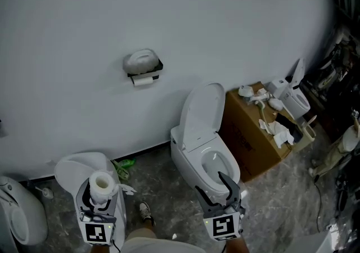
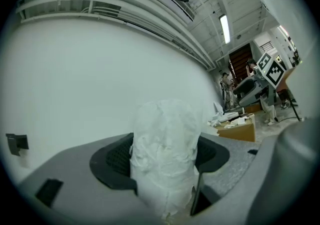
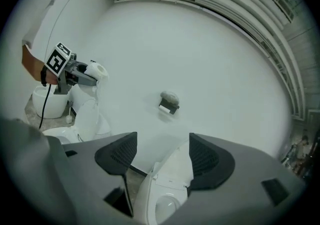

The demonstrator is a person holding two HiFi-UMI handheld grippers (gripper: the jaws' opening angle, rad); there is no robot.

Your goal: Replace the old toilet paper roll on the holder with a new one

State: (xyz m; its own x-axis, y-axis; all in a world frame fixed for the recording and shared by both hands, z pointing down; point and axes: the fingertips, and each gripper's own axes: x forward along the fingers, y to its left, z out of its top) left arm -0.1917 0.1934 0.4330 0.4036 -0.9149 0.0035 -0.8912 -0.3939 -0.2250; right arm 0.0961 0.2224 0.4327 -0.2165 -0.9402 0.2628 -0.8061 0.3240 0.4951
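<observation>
New roll [image 1: 102,180] clamped in the left gripper [image 1: 101,191], right gripper [image 3: 162,151] wide open
Roll's upright between the left jaws. Right jaws are apart, nothing in them, toilet [image 1: 205,145] just past them. Holder [image 1: 143,65] with the old roll [image 1: 143,81] is on the wall, 11 o'clock from the right gripper.

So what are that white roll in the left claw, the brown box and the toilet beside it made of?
The roll looks like soft tissue paper: matte, crinkled and ragged, with a hollow core showing in the head view. The box looks like cardboard: dull brown with sharp folded edges. The toilet is probably glazed ceramic, being white and shiny; its raised lid could be plastic.
</observation>
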